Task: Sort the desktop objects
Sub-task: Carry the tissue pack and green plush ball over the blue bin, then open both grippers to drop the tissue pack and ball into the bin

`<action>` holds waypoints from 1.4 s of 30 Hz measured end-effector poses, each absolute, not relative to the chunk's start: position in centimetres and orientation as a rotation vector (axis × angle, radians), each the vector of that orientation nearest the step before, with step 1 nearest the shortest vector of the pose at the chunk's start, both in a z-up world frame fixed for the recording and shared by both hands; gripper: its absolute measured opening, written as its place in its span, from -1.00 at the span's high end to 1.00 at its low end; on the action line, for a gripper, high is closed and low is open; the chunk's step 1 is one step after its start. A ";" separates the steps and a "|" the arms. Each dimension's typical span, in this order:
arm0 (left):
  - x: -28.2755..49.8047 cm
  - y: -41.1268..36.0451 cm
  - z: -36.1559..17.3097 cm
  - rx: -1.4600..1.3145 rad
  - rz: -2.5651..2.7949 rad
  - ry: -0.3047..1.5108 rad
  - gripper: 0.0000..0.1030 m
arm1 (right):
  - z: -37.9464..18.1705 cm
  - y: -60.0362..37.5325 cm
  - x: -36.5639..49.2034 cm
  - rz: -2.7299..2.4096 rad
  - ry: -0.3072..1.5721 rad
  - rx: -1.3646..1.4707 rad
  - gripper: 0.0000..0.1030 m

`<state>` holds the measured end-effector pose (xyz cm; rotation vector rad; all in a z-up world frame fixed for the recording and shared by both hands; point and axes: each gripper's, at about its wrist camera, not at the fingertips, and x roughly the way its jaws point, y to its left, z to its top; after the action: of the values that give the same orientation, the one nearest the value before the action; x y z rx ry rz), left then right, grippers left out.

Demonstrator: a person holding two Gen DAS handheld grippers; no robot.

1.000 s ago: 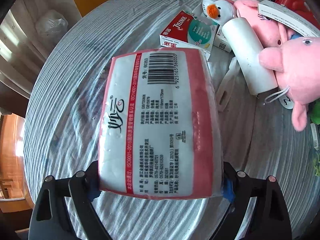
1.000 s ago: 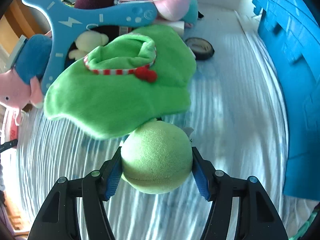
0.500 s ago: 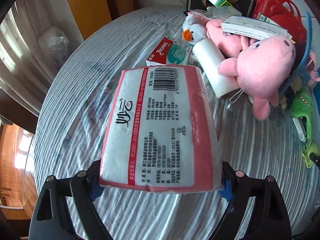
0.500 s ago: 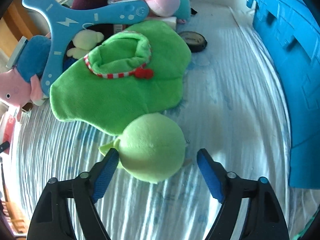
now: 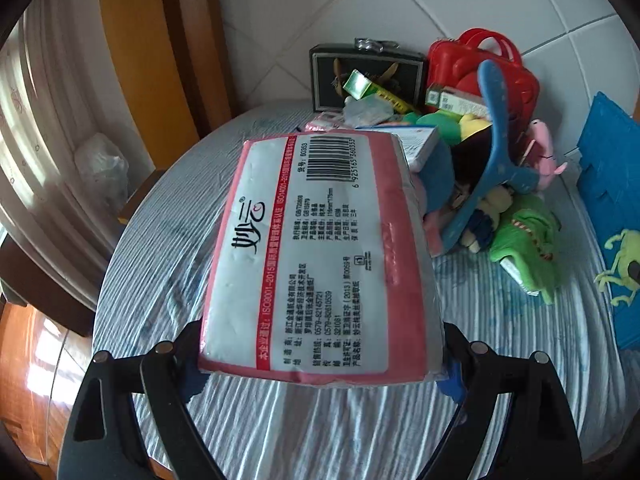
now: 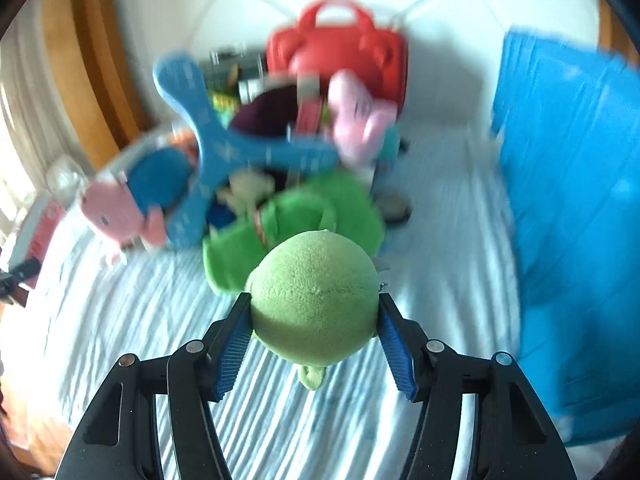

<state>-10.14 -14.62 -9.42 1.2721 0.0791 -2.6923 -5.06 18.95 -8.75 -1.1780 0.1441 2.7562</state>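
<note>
We are seeing a pink-and-white tissue pack, a light green plush ball, a blue-and-white striped cloth, a red case and a blue boomerang toy.

Striped blue-and-white cloth covers the round tabletop; all positions are taken from it. Past its far edge: a white tiled wall with diagonal grout lines, also seen in the right wrist view, blurred. Off its left edge: a wide orange-brown wooden frame, upright, then a pale ribbed curtain further left. A crumpled clear plastic bag sits between frame and cloth edge. Below the cloth's lower left rim: glossy reddish wooden floor with window glare.
</note>
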 end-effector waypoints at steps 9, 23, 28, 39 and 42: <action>-10.8 -1.6 -1.6 1.087 -3.005 -0.028 -0.72 | 1.7 23.5 0.0 2.836 0.049 -0.721 -0.18; -11.9 24.5 7.8 0.856 -3.417 -0.233 -0.72 | 8.2 40.0 9.5 2.575 0.028 -0.474 -0.18; -12.6 33.0 8.7 0.883 -3.486 -0.296 -0.72 | 8.0 45.6 12.4 2.492 0.034 -0.485 -0.18; -12.7 45.8 5.6 1.138 -3.478 -0.506 -0.72 | 5.5 53.2 14.5 2.331 -0.023 -0.586 -0.18; -12.4 47.1 5.5 1.179 -3.479 -0.518 -0.74 | 4.8 54.4 14.0 2.312 -0.033 -0.623 -0.18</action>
<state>-12.38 47.07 5.53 1.1788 -0.5182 -3.4793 13.98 54.37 4.85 -0.6232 -0.0326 2.3121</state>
